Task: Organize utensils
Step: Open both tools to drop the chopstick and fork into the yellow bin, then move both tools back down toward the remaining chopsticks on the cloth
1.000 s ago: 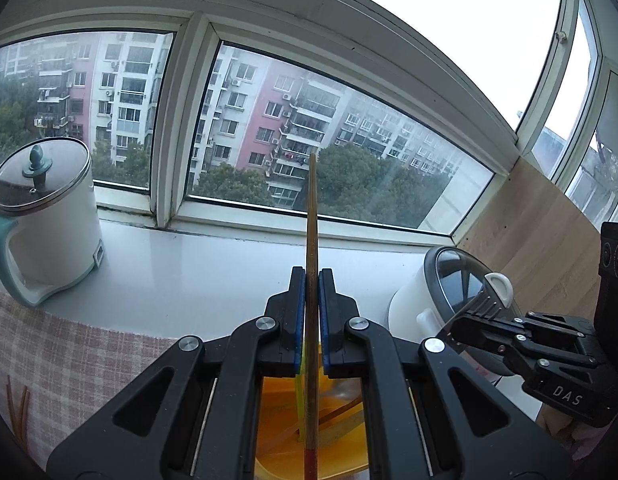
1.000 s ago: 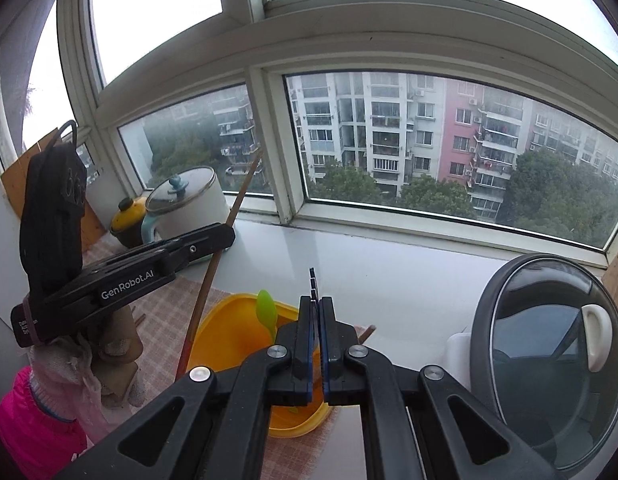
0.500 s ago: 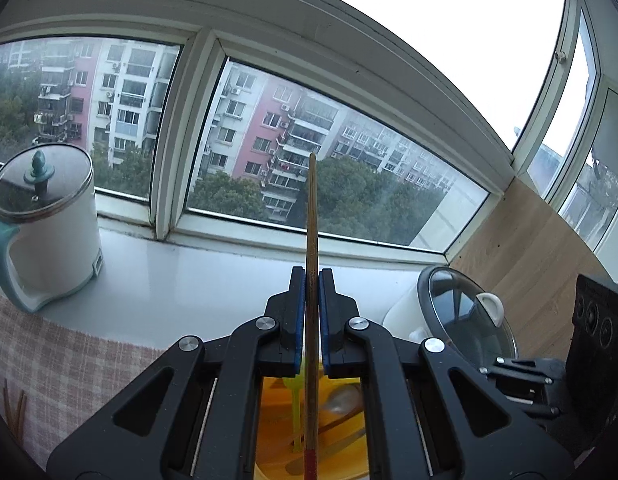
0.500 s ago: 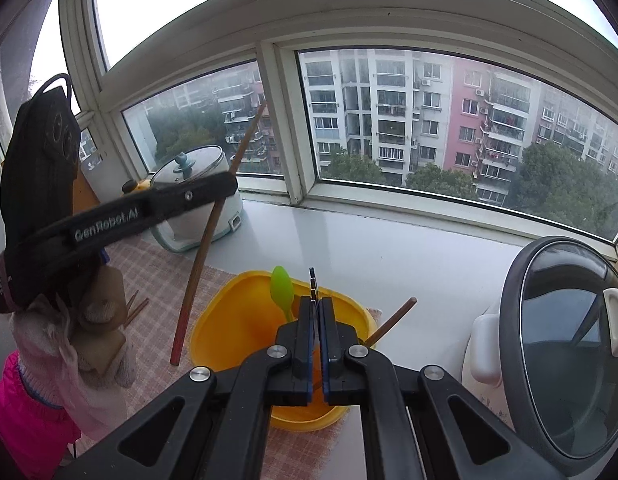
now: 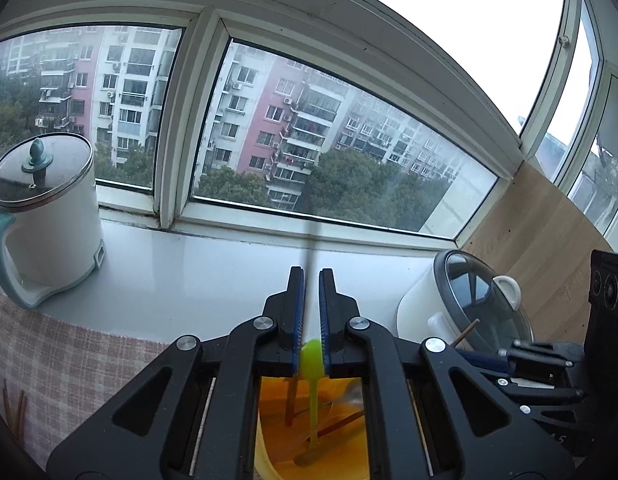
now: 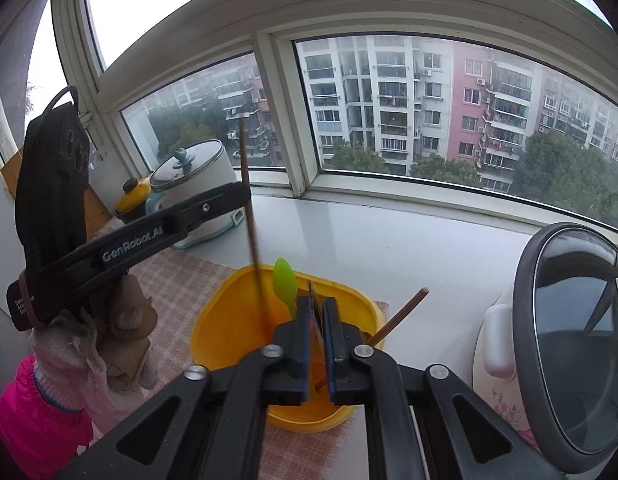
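Note:
My left gripper (image 5: pixel 311 276) hangs over the yellow bowl (image 5: pixel 265 448). Its jaws are opening, and the wooden chopstick (image 5: pixel 310 220) shows between them only as a faint blurred streak, loose from the pads. In the right wrist view that chopstick (image 6: pixel 251 216) stands steeply beside the left gripper (image 6: pixel 241 194) with its lower end inside the yellow bowl (image 6: pixel 213 312). My right gripper (image 6: pixel 317 304) is low over the bowl's near side. Its jaws are opening too, and a thin dark utensil (image 6: pixel 313 308) sits loose in the gap. A green spoon (image 6: pixel 285 284) stands in the bowl.
Another chopstick (image 6: pixel 401 312) leans on the bowl's right rim. A white pot with a glass lid (image 5: pixel 49 220) stands far left on the sill, and a lidded white cooker (image 6: pixel 569 340) stands right. Loose chopsticks (image 5: pixel 13 412) lie on the checked cloth (image 5: pixel 69 360). A gloved hand (image 6: pixel 89 344) holds the left gripper.
Both pairs of jaws have parted slightly. The chopstick that the left gripper clamped upright has slipped down into the bowl. The right gripper sits lower and closer over the bowl.

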Available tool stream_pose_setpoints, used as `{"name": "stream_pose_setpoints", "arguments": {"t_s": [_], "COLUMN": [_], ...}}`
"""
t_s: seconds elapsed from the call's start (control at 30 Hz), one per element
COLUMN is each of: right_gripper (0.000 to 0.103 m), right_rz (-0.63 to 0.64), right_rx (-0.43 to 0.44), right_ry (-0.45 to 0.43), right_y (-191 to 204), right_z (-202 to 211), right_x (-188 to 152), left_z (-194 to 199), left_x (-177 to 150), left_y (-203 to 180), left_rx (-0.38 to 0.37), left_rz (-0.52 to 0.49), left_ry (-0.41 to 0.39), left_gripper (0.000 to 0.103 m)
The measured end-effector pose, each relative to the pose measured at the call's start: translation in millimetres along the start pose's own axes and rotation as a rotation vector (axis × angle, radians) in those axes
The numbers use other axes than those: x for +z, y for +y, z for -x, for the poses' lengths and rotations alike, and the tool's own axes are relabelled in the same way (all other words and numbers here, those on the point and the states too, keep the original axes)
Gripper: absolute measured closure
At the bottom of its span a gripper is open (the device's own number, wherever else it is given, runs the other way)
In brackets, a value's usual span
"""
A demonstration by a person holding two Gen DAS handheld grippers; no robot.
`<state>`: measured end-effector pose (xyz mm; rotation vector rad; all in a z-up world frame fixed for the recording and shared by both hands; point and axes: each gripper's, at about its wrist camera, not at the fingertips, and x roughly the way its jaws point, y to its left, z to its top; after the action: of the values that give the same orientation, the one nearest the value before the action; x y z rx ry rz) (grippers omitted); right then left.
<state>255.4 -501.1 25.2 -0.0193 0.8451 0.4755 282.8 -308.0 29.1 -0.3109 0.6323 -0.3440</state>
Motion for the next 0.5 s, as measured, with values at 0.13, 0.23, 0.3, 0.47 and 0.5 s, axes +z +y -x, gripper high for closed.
{"name": "stream_pose_setpoints", "arguments": {"t_s": [0.13, 0.23, 0.3, 0.47, 0.5], "right_gripper": [0.069, 0.069, 0.069, 0.06, 0.059], "right_rz": [-0.009, -0.012, -0.018, -0.029, -0.029], "right_rx": [-0.002, -0.009, -0.011, -0.013, -0.015], "right_ry": [-0.02, -0.024, -0.028, -0.042, -0.046], "right_y": [0, 1, 1, 6, 9], "right_z": [3, 5, 8, 15, 16], "right_x": [-1, -3, -6, -12, -13], "left_z": [8, 16, 21, 38, 42], "left_x": [-2, -4, -6, -13, -14], "left_y": [3, 5, 7, 10, 12], "left_rx": [0.007, 0.01, 0.016, 0.042, 0.048], "left_rz": [-0.002, 0.0, -0.003, -0.03, -0.035], "left_ry": [0.001, 0.005, 0.007, 0.013, 0.012], "left_gripper": [0.083, 0.083, 0.084, 0.083, 0.083]}}
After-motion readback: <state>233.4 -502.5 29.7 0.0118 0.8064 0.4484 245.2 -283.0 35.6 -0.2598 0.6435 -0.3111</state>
